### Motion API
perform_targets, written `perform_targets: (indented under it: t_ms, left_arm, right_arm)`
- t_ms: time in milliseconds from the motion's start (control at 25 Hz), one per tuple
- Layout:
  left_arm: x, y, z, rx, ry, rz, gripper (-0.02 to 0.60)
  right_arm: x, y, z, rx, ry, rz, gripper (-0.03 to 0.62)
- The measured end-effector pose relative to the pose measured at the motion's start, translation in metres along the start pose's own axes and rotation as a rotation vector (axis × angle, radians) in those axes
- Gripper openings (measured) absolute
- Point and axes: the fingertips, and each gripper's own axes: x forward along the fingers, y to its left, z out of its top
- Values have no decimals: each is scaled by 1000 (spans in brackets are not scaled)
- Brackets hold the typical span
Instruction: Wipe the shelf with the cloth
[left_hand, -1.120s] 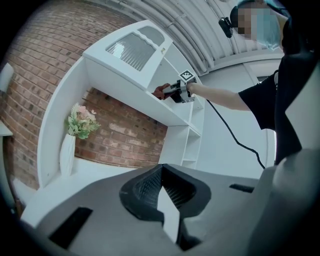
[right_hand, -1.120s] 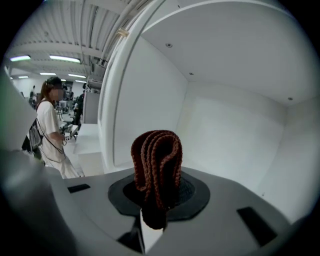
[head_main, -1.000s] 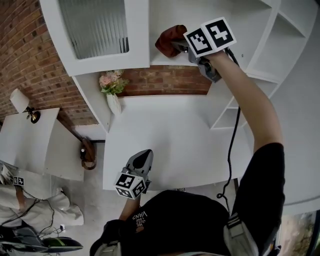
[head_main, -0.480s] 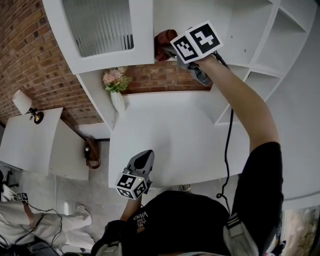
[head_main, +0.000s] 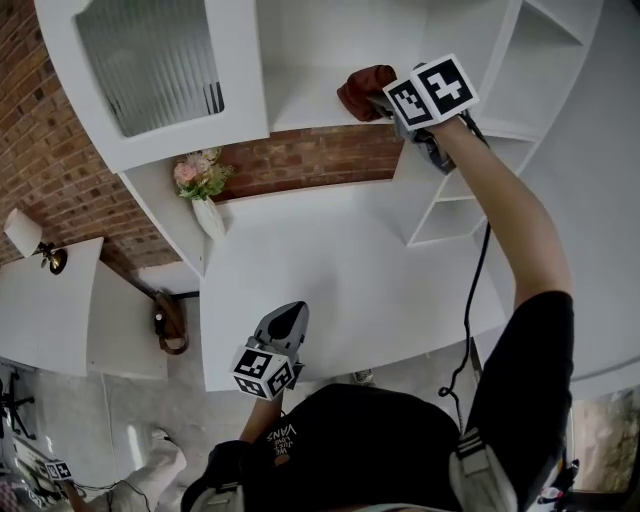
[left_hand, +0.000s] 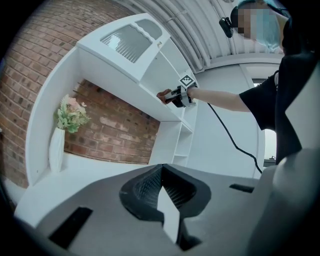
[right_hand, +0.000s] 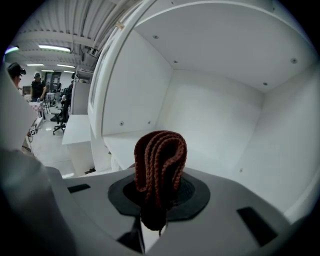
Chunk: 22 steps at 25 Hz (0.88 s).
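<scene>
White shelving (head_main: 300, 100) fills the upper part of the head view, built against a red brick wall (head_main: 310, 160) that shows in a strip between the shelf board and the white tabletop (head_main: 330, 270) below. At the left of the unit hangs a cabinet door (head_main: 150, 60) with a ribbed glass pane. Open compartments step down at the right. On the tabletop, at its back left corner beside the brick, stands a slim white vase (head_main: 208, 215) with pink flowers and green leaves (head_main: 200, 175).

The right tongs (head_main: 380, 100) are raised to the shelf board, with the person's arm stretched up and a black cable (head_main: 478, 290) trailing down from them. They are clamped on a reddish-brown knitted cloth (head_main: 365, 90), folded into a thick wad that sticks out past the tips. In the right gripper view the folds stand up from between the closed jaws, with the white floor, back and side walls of the compartment behind. From the head view the cloth sits over the shelf board near its front edge, just right of the cabinet door. Whether it presses on the board I cannot tell.

The left tongs (head_main: 285, 318) hang low near the person's body, over the front edge of the tabletop and well apart from the shelf. Their jaws are together at the tips with nothing between them. The left gripper view looks across the tabletop to the vase and up to the other tongs at the shelf.

People and office chairs show far off at the left of the right gripper view.
</scene>
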Motion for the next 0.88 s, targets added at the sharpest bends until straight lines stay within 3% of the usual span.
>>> perform_targets:
  t_ms: [320,520,720,880]
  left_arm:
    - [41,-19,-5,2,19,-70,5]
    - [61,-29,-4,5,28,-112,5]
    - [74,-36,-5,8,35,-142,5]
    - [76,-38,-4,14,40,-157,5]
  right_arm:
    - [-40,-82,-58,-18,112,-167,71]
    - [-60,-113,-81,-204,224,-321,71]
    - [-69,-121,-87,-400,303,-424,71]
    - [-76,-124,-87,-453,314,-466,71]
